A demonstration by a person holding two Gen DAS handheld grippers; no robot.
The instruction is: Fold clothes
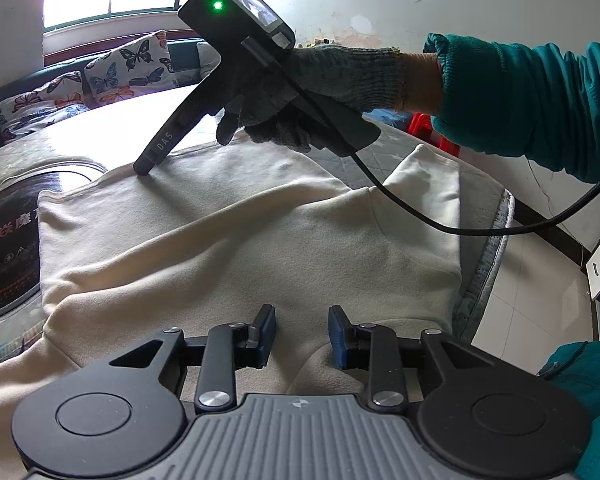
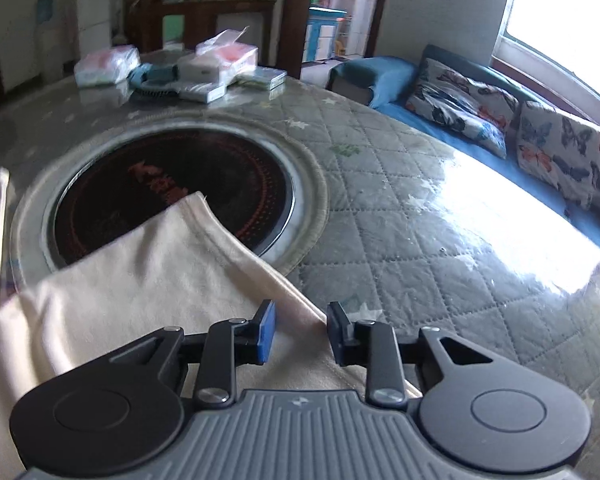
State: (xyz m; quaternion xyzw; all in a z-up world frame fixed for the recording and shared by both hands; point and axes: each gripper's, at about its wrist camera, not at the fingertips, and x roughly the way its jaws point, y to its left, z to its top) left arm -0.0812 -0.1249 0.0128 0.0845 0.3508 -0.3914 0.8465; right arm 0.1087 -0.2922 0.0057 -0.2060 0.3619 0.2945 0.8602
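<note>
A cream garment (image 1: 244,240) lies spread across the near part of a round table (image 2: 420,240) covered in grey quilted cloth under clear plastic, one corner of it reaching over the dark round hob (image 2: 172,184) set into the table's middle. The left gripper (image 1: 302,336) hangs low over the cloth's near edge, its blue-padded fingers (image 1: 266,334) parted with only fabric lying beneath the gap, nothing pinched. The right gripper (image 2: 300,330), held by a hand in a grey knitted glove (image 1: 300,100) with a teal sleeve (image 1: 520,96) behind it, points down at the garment's far edge; its tips sit on or just above the cloth, and its own view shows the fingers apart, straddling the hem without squeezing it. A black cable (image 1: 460,224) loops from that gripper. Butterfly-print cushions (image 2: 500,128) line a blue sofa (image 2: 380,76) under the window, and wrapped packets (image 2: 172,68) are piled at the table's far side.
</note>
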